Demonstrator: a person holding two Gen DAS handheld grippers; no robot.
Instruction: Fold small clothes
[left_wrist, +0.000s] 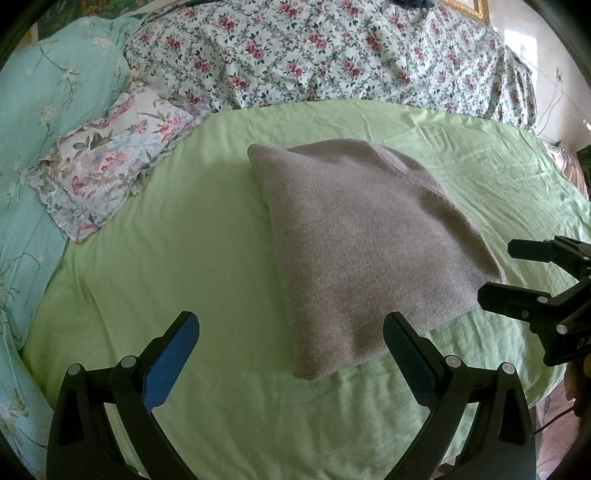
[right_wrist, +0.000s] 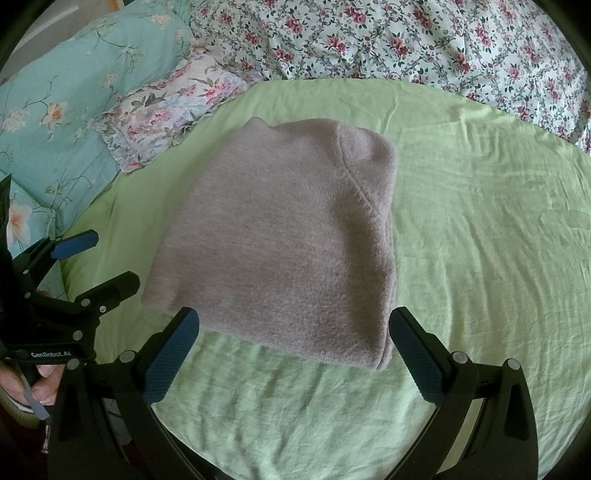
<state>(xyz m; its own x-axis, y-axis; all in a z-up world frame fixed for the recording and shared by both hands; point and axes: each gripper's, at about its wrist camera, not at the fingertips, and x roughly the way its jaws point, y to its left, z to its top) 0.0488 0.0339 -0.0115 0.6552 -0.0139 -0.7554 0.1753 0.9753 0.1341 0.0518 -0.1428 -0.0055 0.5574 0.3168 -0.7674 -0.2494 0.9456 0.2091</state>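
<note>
Grey knit sweater (left_wrist: 362, 251) is lying folded in a neat block at the centre of the left wrist view, on the green sheet (left_wrist: 184, 258); the left gripper (left_wrist: 291, 332) is hovering with jaws apart at its near edge. In the right wrist view, the right gripper (right_wrist: 295, 328) is likewise spread wide and empty over the near hem. Judging by this, smoothing gently or releasing cleanly matters most, without dragging layers.

R gripper (right_wrist: 291, 332) open, empty, just above near edge of folded grey knit (right_wrist: 280, 243) on green sheet (right_wrist: 480, 240). L gripper (right_wrist: 107, 258) open at left.
</note>
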